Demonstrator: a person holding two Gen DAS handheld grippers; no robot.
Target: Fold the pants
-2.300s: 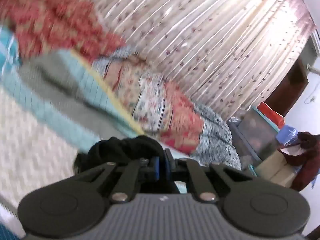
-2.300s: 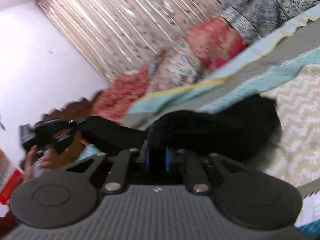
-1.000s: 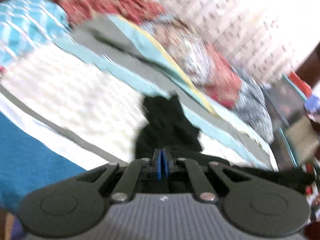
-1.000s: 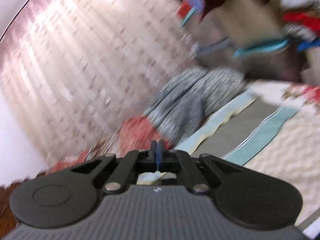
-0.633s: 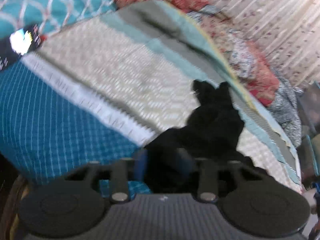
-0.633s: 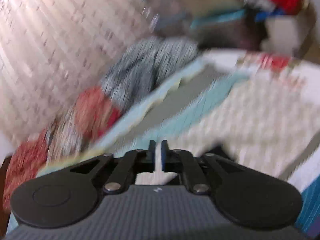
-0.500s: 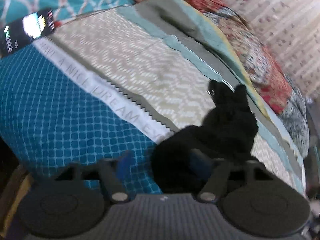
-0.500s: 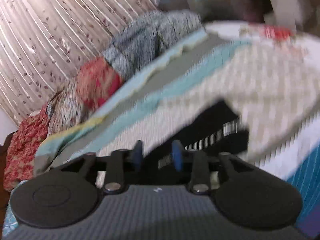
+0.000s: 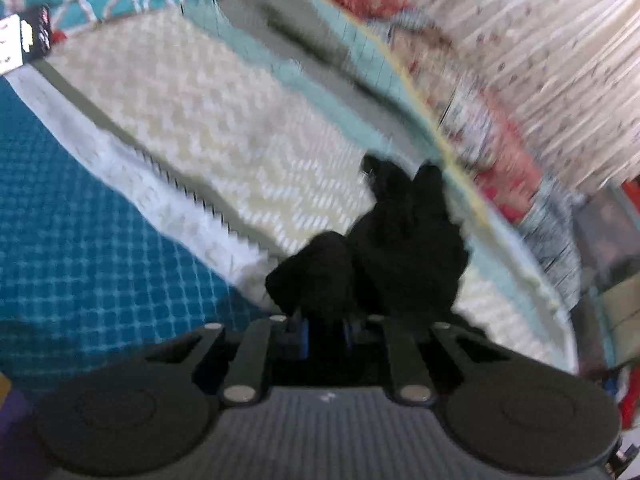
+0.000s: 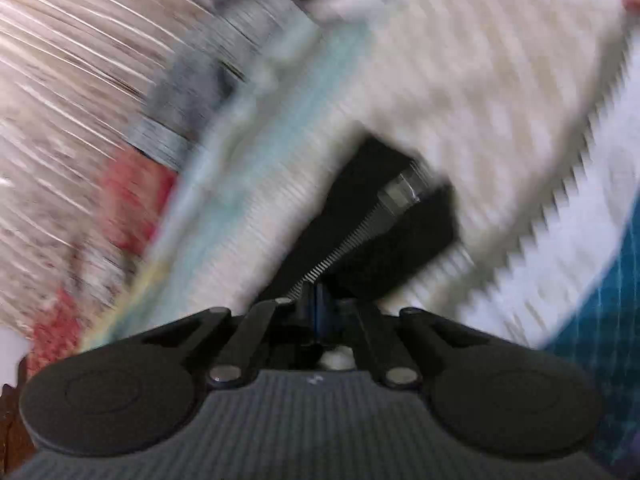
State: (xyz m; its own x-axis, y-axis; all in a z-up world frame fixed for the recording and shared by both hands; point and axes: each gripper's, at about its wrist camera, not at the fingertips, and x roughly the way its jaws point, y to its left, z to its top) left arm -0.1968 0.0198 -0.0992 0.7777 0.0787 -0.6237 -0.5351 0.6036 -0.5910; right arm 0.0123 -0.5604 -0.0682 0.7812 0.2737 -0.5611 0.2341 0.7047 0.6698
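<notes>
- Left gripper (image 9: 323, 336): jaws closing, blue pads nearly together w/ black cloth bunched between them. Looks like a pinch on the near edge of the black pants (image 9: 392, 248), prob. to take hold of one side for the fold.
- Right gripper (image 10: 317, 312): pads shut flat together, nipping the near edge of the pants (image 10: 372, 232) right where a pale ribbed strip (image 10: 360, 236) (waistband trim or zip, can't tell which) runs up from the tips.
- Both grips low & at the garment's near end, so my guess is they're taking two hold points to lift or drag the cloth even.
- Pants lie crumpled on the bedspread (image 9: 224, 128), on its cream zigzag band, two dark points sticking up at the far end in left view – maybe leg ends, unclear.
- Farther: teal patterned section of spread, grey/aqua stripes, then red floral bedding (image 9: 500, 160) & striped curtain (image 9: 552, 60) behind.
- Hard to read: both views motion-blurred, right esp.; pants' layout (legs vs waist) hidden in solid black; gripper bodies cut off the nearest cloth.
</notes>
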